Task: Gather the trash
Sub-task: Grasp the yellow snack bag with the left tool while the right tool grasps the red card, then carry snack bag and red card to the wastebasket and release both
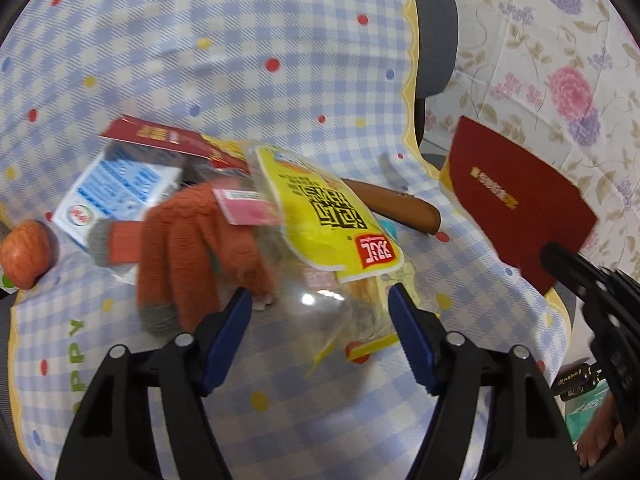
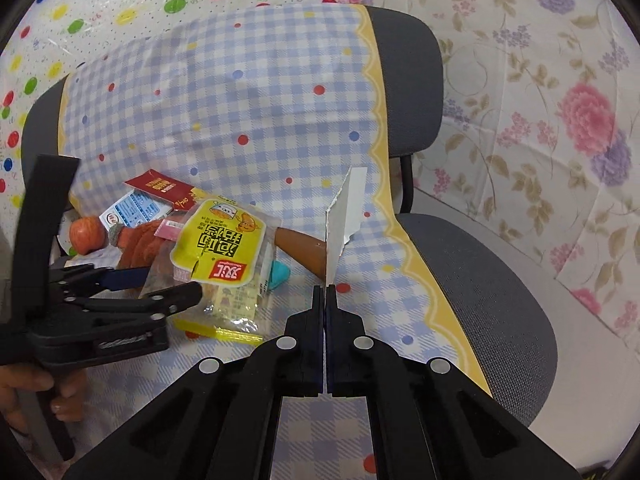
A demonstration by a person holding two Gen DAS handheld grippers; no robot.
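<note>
- Left wrist view: left gripper (image 1: 320,300) tilts down over the checked cloth (image 1: 240,40), blue fingers (image 1: 230,332) fairly wide on either side of the yellow snack wrapper (image 1: 320,216); can't tell if they touch it.
- Right gripper (image 2: 325,290) has its jaws pinched flat on a red card (image 1: 516,196); right wrist view shows only its white edge.
- Wrapper's clear lower half is blurry.
- Clutter at left of frame: orange glove (image 1: 192,248), blue-white carton (image 1: 120,188), brown sausage-like thing (image 1: 400,204) behind.
</note>
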